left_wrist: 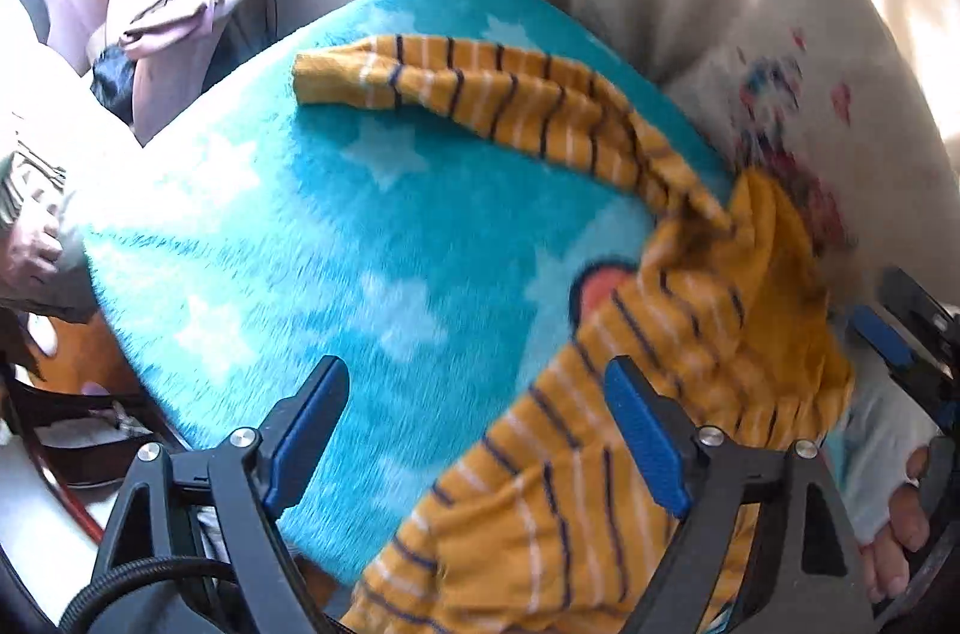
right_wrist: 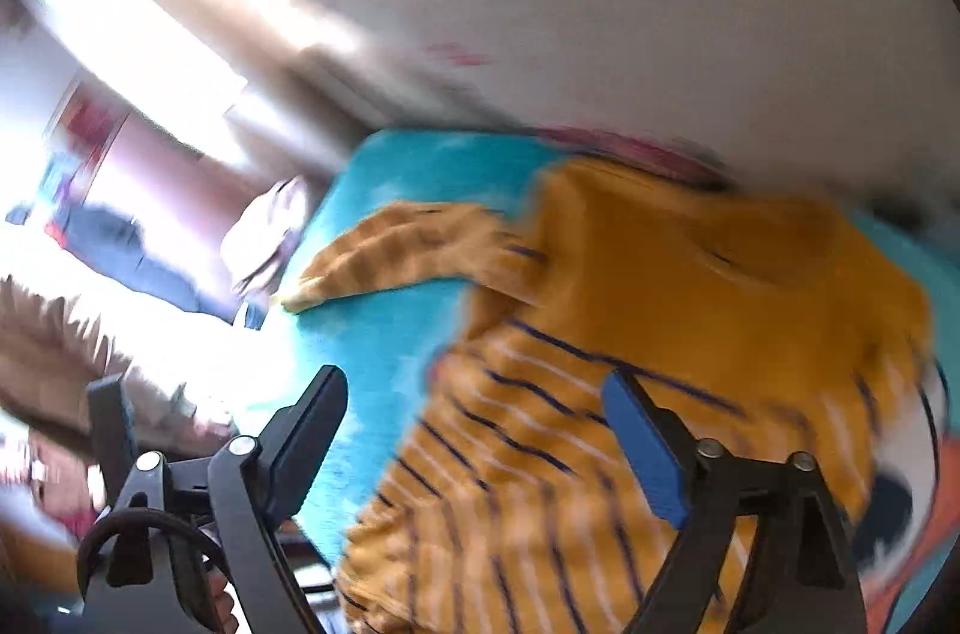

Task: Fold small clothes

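**Spread step: striped top not yet flat, both grippers empty**

Mustard striped long-sleeve top (left_wrist: 630, 394) lying rumpled on turquoise star-print fleece blanket (left_wrist: 312, 238). Body bunched at near right of blanket, shoulder area heaped up toward the white patterned pillow (left_wrist: 798, 52) on the right. One sleeve (left_wrist: 480, 88) stretched out toward far left, cuff resting on the fleece. Other sleeve not visible.

Left gripper (left_wrist: 480, 430): jaws wide apart, nothing between them; right pad over the garment body, left pad over bare blanket. Right gripper (right_wrist: 474, 430): jaws likewise wide, nothing held, hanging above the striped body. Right view heavily motion-blurred, so contact with fabric unclear.

Judged stage: early, still laying out, no fold made yet. Next move likely needs pinching hem or shoulder edges, pulling body flat toward centre of blanket, then folding the sleeve across. Thin knit, so a shallow pinch to avoid grabbing fleece.
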A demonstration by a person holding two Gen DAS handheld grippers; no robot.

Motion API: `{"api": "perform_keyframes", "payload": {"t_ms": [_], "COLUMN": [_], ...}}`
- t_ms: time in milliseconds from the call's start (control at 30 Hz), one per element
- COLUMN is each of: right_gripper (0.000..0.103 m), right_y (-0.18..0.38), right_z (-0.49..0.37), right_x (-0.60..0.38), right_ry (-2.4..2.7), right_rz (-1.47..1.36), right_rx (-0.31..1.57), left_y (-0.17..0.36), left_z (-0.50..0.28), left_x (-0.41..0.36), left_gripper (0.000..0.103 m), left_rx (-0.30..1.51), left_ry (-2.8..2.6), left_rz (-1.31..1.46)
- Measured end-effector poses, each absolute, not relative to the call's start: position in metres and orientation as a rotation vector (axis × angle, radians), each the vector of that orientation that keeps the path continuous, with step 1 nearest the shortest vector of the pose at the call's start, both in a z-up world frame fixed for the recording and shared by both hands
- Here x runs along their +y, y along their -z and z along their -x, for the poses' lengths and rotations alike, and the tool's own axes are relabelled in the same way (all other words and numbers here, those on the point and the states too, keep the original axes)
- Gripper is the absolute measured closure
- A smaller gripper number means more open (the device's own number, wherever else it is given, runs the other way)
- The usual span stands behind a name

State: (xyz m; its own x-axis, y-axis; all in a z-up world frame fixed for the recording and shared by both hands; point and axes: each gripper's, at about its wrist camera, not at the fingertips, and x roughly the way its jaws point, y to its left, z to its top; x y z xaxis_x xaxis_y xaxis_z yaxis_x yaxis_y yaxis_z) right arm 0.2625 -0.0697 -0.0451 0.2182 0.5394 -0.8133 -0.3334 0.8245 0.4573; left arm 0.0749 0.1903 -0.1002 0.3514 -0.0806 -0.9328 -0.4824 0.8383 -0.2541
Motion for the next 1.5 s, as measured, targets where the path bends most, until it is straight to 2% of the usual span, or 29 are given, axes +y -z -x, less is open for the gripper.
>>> {"api": "perform_keyframes", "payload": {"t_ms": [167,233,333,400,433,467,533,667,800,867,900,933,967,1133,1233,1367,1500], "right_gripper": [0.019,0.028,0.037,0.052,0.080,0.093,0.098,0.099,0.099,0.099,0.099,0.099,0.099,0.099,0.099,0.099,0.096], "right_y": [0.078,0.107,0.145,0.175,0.186,0.189,0.178,0.128,0.107,0.105,0.106,0.106,0.110,0.085,0.062,0.042,0.070], "right_z": [-0.333,-0.361,-0.384,-0.393,-0.396,-0.396,-0.392,-0.367,-0.352,-0.350,-0.348,-0.346,-0.347,-0.338,-0.319,-0.275,-0.242], "right_x": [0.037,0.081,0.124,0.153,0.159,0.161,0.161,0.139,0.112,0.100,0.094,0.090,0.086,0.054,0.028,-0.025,-0.087], "right_ry": [-0.689,-0.705,-0.684,-0.647,-0.631,-0.623,-0.616,-0.675,-0.685,-0.693,-0.704,-0.706,-0.711,-0.757,-0.756,-0.764,-0.674], "right_rz": [0.081,0.164,0.270,0.391,0.390,0.393,0.382,0.293,0.204,0.147,0.131,0.129,0.107,-0.033,-0.063,-0.160,-0.299], "right_rx": [1.291,1.342,1.384,1.372,1.404,1.414,1.360,1.267,1.265,1.303,1.320,1.327,1.345,1.326,1.273,1.173,1.192], "left_y": [0.117,0.122,0.129,0.136,0.141,0.144,0.154,0.172,0.189,0.205,0.200,0.194,0.193,0.154,0.091,0.002,-0.026], "left_z": [-0.106,-0.108,-0.107,-0.106,-0.107,-0.108,-0.112,-0.127,-0.150,-0.157,-0.158,-0.164,-0.170,-0.169,-0.136,-0.075,-0.045], "left_x": [0.217,0.229,0.248,0.261,0.271,0.279,0.296,0.323,0.330,0.333,0.333,0.332,0.330,0.305,0.272,0.187,0.090], "left_gripper": [0.017,0.017,0.017,0.017,0.017,0.017,0.017,0.017,0.017,0.021,0.028,0.066,0.099,0.099,0.099,0.098,0.097], "left_rx": [1.207,1.212,1.214,1.221,1.222,1.217,1.209,1.190,1.198,1.228,1.187,1.169,1.191,1.131,0.994,0.845,0.774], "left_ry": [-0.319,-0.339,-0.375,-0.392,-0.410,-0.421,-0.444,-0.488,-0.463,-0.483,-0.514,-0.505,-0.485,-0.434,-0.349,-0.201,-0.002], "left_rz": [0.647,0.670,0.713,0.743,0.777,0.804,0.876,0.987,1.011,1.071,1.065,1.038,1.012,0.830,0.705,0.368,0.008]}}
